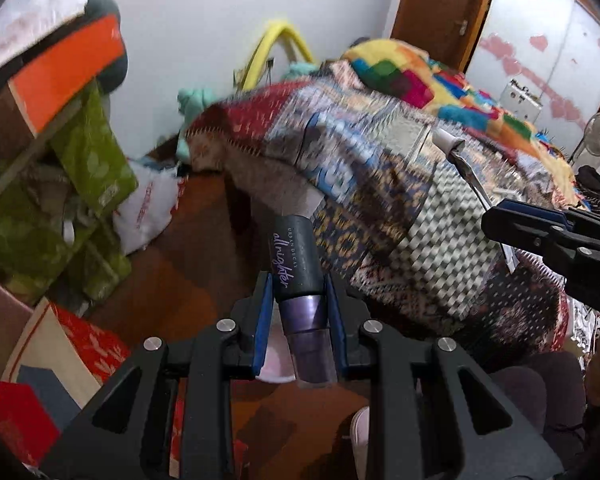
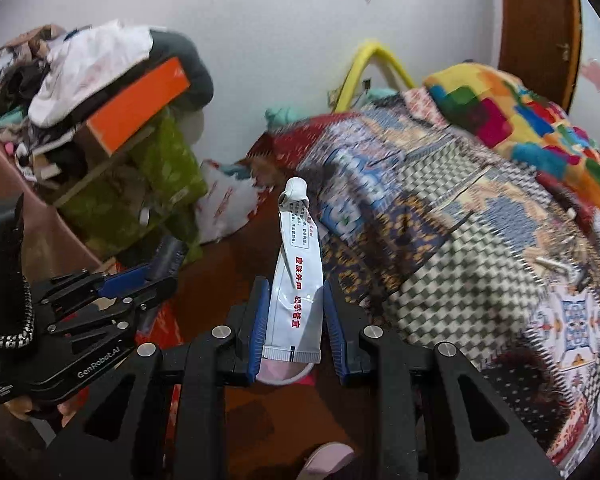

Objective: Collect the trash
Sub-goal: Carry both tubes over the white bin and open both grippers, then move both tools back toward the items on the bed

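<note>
My left gripper (image 1: pixel 298 288) is shut on a dark grey and purple cosmetic spray bottle (image 1: pixel 300 276), cap pointing away, held over the brown floor beside the bed. My right gripper (image 2: pixel 296 294) is shut on a squeezed white ointment tube (image 2: pixel 296 280) with red print, its cap end pointing up and away. In the right wrist view the left gripper (image 2: pixel 156 276) shows at the lower left with the grey bottle (image 2: pixel 172 256) in it. The left wrist view catches the right gripper (image 1: pixel 496 216) at the right edge with the white tube (image 1: pixel 460 156) sticking out.
A bed with a patterned quilt (image 2: pixel 440 232) and a bright patchwork blanket (image 2: pixel 520 112) fills the right. At the left stands a pile of clutter: green bags (image 1: pixel 88 152), an orange box (image 1: pixel 68 76), a white plastic bag (image 2: pixel 224 204). A pink slipper (image 2: pixel 328 456) lies on the floor below.
</note>
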`<state>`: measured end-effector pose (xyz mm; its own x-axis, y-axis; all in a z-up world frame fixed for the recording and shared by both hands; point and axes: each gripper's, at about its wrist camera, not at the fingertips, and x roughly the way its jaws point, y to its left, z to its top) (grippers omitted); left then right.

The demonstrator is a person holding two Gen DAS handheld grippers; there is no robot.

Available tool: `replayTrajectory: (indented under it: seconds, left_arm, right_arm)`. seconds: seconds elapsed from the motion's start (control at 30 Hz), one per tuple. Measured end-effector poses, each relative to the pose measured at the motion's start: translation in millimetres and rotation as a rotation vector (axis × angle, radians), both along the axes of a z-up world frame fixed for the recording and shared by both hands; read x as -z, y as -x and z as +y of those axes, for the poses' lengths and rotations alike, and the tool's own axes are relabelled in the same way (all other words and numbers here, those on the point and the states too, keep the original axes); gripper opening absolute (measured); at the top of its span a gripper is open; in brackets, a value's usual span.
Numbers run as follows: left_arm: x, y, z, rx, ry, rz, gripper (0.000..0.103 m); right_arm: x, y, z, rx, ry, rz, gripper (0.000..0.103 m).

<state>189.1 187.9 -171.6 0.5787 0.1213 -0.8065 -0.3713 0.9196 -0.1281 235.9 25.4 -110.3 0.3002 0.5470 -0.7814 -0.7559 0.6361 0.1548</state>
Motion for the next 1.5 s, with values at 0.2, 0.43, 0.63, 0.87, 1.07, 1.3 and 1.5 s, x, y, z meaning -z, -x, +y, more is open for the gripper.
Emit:
replayTrajectory:
  seconds: [0.2,0.43,0.63,0.87,1.07,1.3,1.5]
  left_arm:
    - [47,-10,14,0.001,0.049,0.108,0.026]
    - [95,-25,27,-0.007,0.093,0.212,0.026]
    - [129,-38,39,-0.032,0.136,0.272,0.026]
    - [142,-48,40,-0.021,0.177,0.295,0.033]
    - [138,-48,41,-0.044,0.162,0.295,0.038]
    - [96,-34,30,-0.055,0.094,0.207,0.041]
    - [45,-16,15,-0.065,0.041,0.102,0.046]
  right_arm:
    - [41,-7,27,-0.051,0.066,0.088,0.025]
    - [86,-15,59,-0.107,0.138,0.201,0.012]
    - [117,-23,84,-0.134,0.193,0.223,0.012]
    - [117,-24,84,-0.173,0.201,0.210,0.013]
    - [113,-29,73,-0.148,0.211,0.189,0.023]
    - [88,-29,50,-0.105,0.160,0.146,0.046]
    - [53,-22,26,-0.084,0.089,0.103,0.046]
